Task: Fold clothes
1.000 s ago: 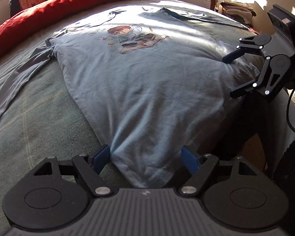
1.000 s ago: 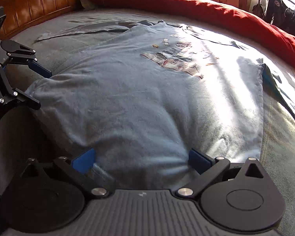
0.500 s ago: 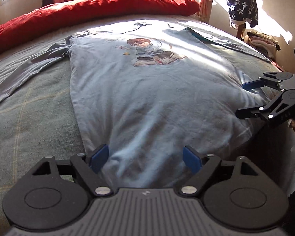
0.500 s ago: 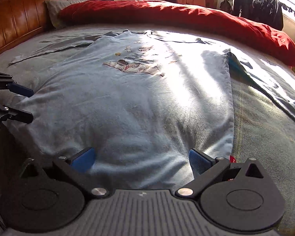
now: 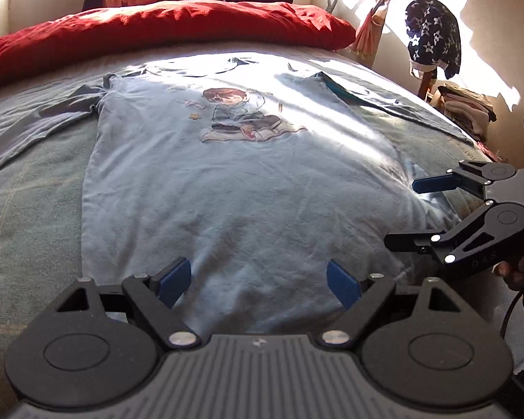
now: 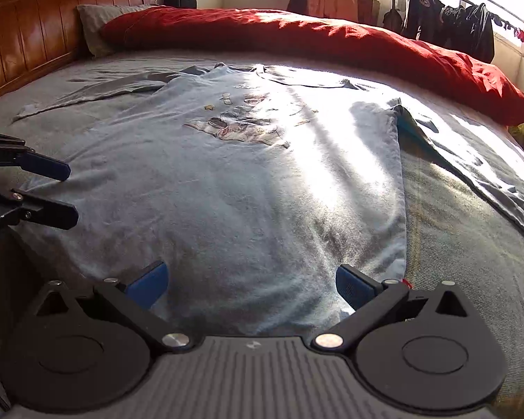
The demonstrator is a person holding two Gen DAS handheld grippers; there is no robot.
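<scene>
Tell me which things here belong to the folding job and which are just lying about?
Part of the job:
- light blue long-sleeved shirt with a cartoon print, spread flat on the bed
- left gripper, open at the shirt's hem
- right gripper, open at the hem

Lying about:
- red duvet
- star-patterned dark garment on a chair
- grey pillow
- dark jackets on a rail

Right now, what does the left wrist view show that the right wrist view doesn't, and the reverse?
Only the left wrist view shows the star-patterned garment hanging by the sunlit wall, the folded clothes pile below it, and the right gripper from the side, open at the shirt's hem corner.

Only the right wrist view shows the wooden headboard, the grey pillow and the left gripper from the side, also open.

Both share the light blue shirt spread flat on the bed, its cartoon print and the red duvet behind it.
</scene>
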